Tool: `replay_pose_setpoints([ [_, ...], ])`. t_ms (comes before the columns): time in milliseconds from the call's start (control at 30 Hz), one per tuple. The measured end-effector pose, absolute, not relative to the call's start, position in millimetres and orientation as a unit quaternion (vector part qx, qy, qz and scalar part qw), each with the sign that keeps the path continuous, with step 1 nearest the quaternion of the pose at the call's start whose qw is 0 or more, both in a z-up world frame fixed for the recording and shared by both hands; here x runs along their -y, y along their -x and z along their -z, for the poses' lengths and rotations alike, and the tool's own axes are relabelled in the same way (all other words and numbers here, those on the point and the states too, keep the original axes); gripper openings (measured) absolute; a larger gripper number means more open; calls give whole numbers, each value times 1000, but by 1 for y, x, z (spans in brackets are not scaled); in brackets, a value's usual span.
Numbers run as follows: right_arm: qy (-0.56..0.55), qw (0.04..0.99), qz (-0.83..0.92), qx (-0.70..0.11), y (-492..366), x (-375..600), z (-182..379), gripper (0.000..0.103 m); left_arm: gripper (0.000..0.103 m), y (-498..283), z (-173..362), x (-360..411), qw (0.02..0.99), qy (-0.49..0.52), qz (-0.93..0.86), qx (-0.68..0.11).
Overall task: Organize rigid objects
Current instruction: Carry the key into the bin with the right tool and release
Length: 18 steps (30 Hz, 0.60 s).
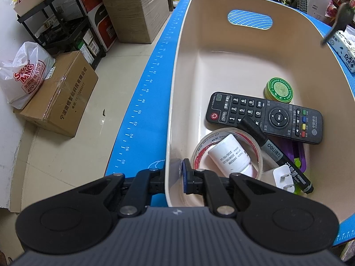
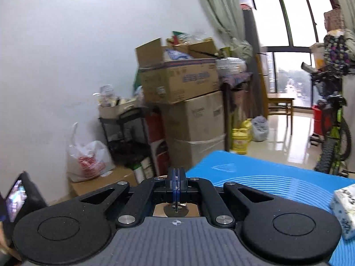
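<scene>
A beige basket (image 1: 177, 84) sits on the blue mat (image 1: 144, 93). It holds a black remote (image 1: 264, 116), a green tin (image 1: 278, 89), a tape roll (image 1: 200, 148) with a white bottle (image 1: 229, 155) in it, a black marker (image 1: 277, 153), a white plug (image 1: 284, 177) and a purple item (image 1: 298, 153). My left gripper (image 1: 174, 178) is shut on the basket's near-left wall, one finger inside and one outside. My right gripper (image 2: 176, 182) is shut on a key (image 2: 176, 208). The key (image 1: 337, 22) hangs above the basket's far right rim in the left wrist view.
A tissue pack (image 1: 345, 48) lies on the mat right of the basket; it also shows in the right wrist view (image 2: 345, 208). Cardboard boxes (image 1: 60, 95), a white plastic bag (image 1: 24, 73) and a black shelf (image 1: 64, 22) stand on the floor to the left. A bicycle (image 2: 332, 133) stands far right.
</scene>
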State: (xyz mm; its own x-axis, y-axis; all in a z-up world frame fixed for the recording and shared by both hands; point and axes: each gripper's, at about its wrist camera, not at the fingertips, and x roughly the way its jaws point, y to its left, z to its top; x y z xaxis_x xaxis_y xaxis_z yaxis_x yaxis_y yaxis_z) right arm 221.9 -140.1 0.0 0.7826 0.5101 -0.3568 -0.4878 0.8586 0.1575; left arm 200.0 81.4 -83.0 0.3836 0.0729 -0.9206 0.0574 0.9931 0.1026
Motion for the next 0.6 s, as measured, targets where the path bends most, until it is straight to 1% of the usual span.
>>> replay_pose_setpoints([
  [167,-11,933,-276,-230,-220,118,19,14,11,-200,84,-81,830,-60,-5,-555],
  [433,12,910,-260,-322,-225,98,72,14,11,-201,84,-80,830,-60,-4,-554],
  [600,12,901,-249,-356,-226,96,85,15,11,-201,85,-80,830,-60,-5,-555],
])
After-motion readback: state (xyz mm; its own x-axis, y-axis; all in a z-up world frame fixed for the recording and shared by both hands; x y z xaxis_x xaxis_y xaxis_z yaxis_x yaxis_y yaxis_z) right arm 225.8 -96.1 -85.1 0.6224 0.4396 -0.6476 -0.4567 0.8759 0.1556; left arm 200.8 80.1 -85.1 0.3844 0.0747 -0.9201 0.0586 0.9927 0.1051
